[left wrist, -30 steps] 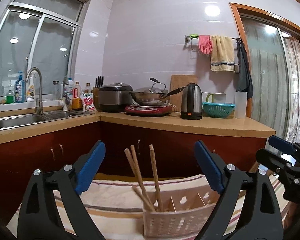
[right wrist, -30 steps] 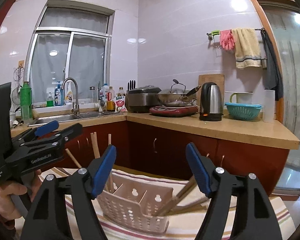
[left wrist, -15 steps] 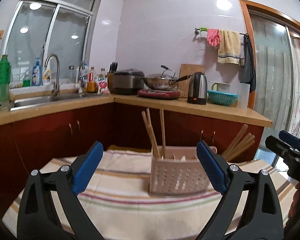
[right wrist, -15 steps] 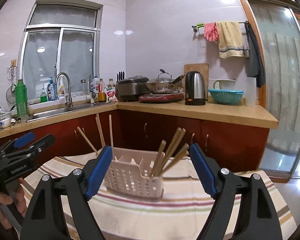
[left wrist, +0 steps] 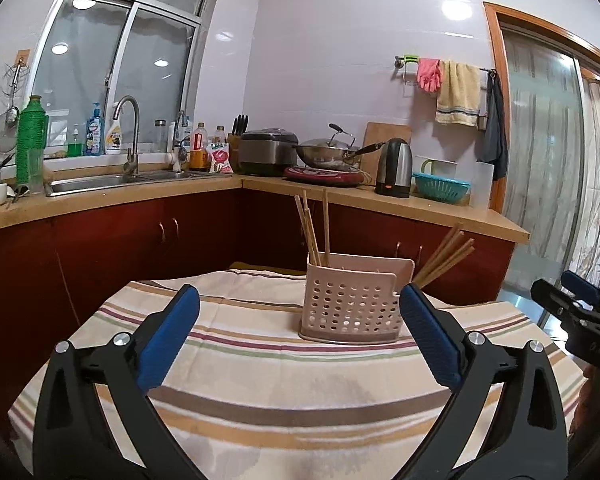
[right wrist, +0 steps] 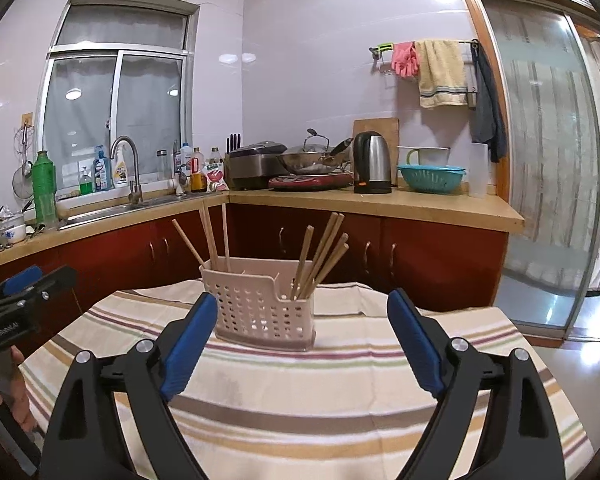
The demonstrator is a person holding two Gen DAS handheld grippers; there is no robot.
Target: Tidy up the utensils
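Observation:
A pale pink perforated utensil holder (left wrist: 350, 306) stands on a striped tablecloth (left wrist: 260, 360); it also shows in the right wrist view (right wrist: 260, 306). Wooden chopsticks stand in its left compartment (right wrist: 212, 236) and several lean in its right compartment (right wrist: 320, 256). My left gripper (left wrist: 300, 336) is open and empty, held back from the holder. My right gripper (right wrist: 300, 340) is open and empty, also short of the holder. Each gripper shows at the edge of the other's view: the right one (left wrist: 580, 312) and the left one (right wrist: 20, 300).
Behind the table runs an L-shaped kitchen counter (left wrist: 380, 204) with red cabinets, a sink (left wrist: 112, 180), a rice cooker, a wok (left wrist: 324, 152), a kettle (left wrist: 394, 168) and a teal basket (right wrist: 430, 176). A glass door (right wrist: 548, 160) is at the right.
Both grippers have pulled back and risen from the holder. The holder now looks smaller and farther, with more tablecloth in view. Both stay open and empty.

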